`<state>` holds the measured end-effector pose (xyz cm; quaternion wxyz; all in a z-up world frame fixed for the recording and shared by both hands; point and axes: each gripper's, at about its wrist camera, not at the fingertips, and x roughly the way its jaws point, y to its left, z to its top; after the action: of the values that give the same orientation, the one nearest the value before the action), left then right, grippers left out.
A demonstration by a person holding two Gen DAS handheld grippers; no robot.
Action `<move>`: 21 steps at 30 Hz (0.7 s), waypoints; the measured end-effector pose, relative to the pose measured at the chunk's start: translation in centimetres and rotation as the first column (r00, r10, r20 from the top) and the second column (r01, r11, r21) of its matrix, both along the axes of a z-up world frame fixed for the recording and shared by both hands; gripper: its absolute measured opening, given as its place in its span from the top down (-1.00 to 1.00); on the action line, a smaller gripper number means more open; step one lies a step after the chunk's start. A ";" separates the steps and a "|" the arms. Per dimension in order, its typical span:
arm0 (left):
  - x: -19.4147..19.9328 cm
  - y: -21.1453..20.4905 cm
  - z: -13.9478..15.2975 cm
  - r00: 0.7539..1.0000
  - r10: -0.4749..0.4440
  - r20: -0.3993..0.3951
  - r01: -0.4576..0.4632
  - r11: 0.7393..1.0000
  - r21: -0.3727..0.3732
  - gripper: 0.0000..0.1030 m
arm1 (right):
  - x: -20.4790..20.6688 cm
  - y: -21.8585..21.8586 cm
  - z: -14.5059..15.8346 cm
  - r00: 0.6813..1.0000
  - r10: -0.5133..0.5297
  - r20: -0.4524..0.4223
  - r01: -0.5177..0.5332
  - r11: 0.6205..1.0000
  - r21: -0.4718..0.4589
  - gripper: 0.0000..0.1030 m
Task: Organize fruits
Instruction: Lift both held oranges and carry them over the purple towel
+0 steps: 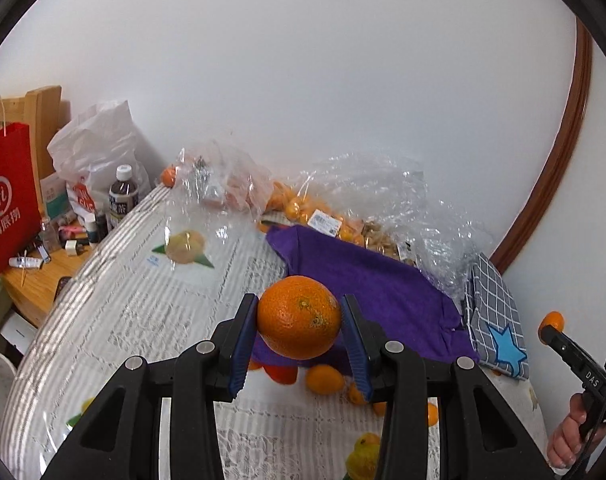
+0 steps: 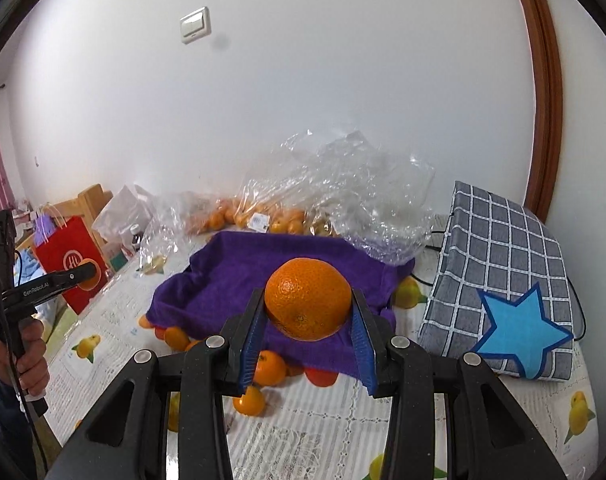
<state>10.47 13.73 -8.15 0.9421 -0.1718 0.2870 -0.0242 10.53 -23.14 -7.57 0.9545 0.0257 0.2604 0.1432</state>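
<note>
Left gripper: clamped on a large orange, held above the near edge of the purple cloth. Right gripper: clamped on a second orange, likewise over the cloth. Loose small oranges on the desk beneath. Left, beyond: red bag marked "Hi". Far: clear bags of oranges, white price label unreadable.

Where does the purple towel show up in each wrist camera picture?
Left wrist view: purple towel lies right of centre, behind the orange held in the left gripper.
Right wrist view: purple towel lies centre, behind the right gripper.
Shared landmark: grey checked cushion with blue star.
</note>
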 end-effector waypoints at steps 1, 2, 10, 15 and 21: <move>0.2 -0.1 0.2 1.000 -0.001 0.002 0.001 1.000 0.006 0.23 | 0.2 0.0 0.1 1.000 -0.001 0.002 0.001 1.000 0.000 0.22; 0.3 -0.2 0.4 1.000 -0.001 0.004 0.001 1.000 0.011 0.23 | 0.3 0.0 0.1 1.000 -0.003 0.003 0.003 1.000 -0.002 0.22; 2.3 -1.1 1.8 1.000 -0.022 0.011 0.021 0.999 0.040 0.23 | 1.9 -0.2 0.4 1.000 -0.017 -0.001 0.017 1.000 -0.001 0.22; 3.9 -1.6 2.1 0.999 -0.041 0.011 0.040 0.999 0.036 0.23 | 3.0 -0.2 0.5 1.000 -0.021 -0.001 0.021 1.000 0.003 0.22; 6.0 -3.0 1.9 0.997 -0.082 0.006 0.082 0.995 0.057 0.23 | 4.8 0.0 0.0 1.000 -0.024 -0.018 0.024 1.000 0.001 0.22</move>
<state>16.48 10.78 -6.22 0.9460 -0.1330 0.2905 -0.0553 15.30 -23.14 -7.60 0.9538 0.0307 0.2683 0.1316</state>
